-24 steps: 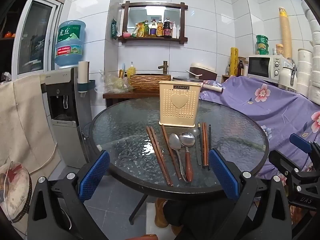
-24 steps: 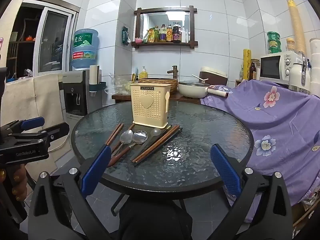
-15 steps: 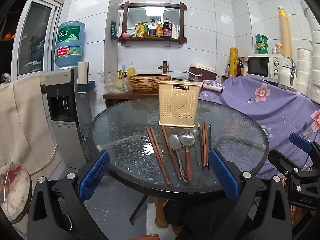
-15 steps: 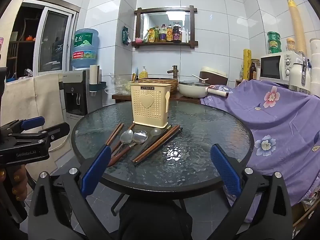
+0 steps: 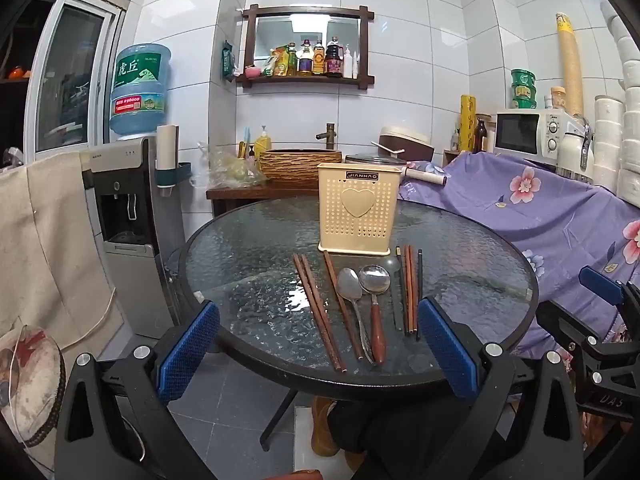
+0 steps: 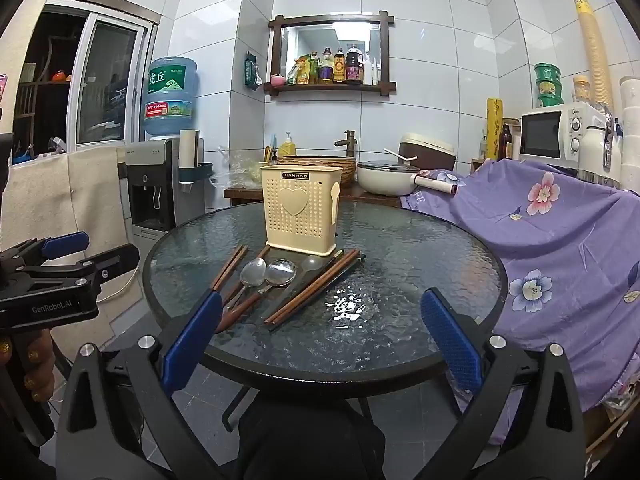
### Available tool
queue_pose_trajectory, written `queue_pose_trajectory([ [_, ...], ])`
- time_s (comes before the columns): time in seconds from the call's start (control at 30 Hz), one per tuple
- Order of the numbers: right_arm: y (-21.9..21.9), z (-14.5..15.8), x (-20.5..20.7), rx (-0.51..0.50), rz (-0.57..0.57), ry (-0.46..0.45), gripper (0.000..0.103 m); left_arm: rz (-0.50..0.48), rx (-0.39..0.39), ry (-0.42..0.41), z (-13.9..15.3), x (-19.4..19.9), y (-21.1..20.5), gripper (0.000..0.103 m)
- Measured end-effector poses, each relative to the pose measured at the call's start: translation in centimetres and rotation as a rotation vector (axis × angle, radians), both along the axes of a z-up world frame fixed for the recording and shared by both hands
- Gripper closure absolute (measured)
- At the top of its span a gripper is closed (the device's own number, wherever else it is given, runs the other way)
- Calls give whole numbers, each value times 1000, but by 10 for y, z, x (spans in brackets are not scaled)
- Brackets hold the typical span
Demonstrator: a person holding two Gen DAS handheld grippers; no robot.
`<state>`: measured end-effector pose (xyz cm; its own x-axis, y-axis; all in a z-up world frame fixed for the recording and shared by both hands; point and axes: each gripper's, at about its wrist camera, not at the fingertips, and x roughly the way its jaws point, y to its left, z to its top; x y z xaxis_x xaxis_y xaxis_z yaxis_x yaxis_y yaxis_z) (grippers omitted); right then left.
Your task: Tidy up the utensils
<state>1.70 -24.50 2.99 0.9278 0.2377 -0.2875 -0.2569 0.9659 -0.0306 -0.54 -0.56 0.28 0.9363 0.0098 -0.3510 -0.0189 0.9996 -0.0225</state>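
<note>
Utensils lie in a row on the round, dark-rimmed textured glass table [image 5: 248, 264]: a pair of long brown wooden chopsticks [image 5: 318, 312] at the left, a single brown chopstick [image 5: 343, 304], a plain steel spoon [image 5: 352, 300], a steel spoon with a reddish wooden handle [image 5: 375, 304], then a mixed bundle of dark and brown chopsticks [image 5: 409, 290] at the right. Just behind them stands the cream perforated plastic utensil holder with a heart on its front [image 5: 359, 210], upright and, as far as I can see, with nothing sticking out of its top.

My left gripper [image 5: 316, 352] and my right gripper [image 6: 320, 344] both hover at the near edge of the table, jaws spread wide, holding nothing.

I judge the task has not begun: nothing is gripped. The next move calls for lowering one gripper over a utensil, pinching it across its thin handle, then tipping it upright into the holder.

Compared with the earlier frames, nothing has shifted; utensils, holder and both grippers sit as they were.
</note>
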Motion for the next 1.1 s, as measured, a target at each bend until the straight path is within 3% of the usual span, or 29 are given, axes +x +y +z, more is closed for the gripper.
queue_pose_trajectory([
  [1.1,3,-1,1,0,0,3,5,-3,1,0,-4,3,-2,6],
])
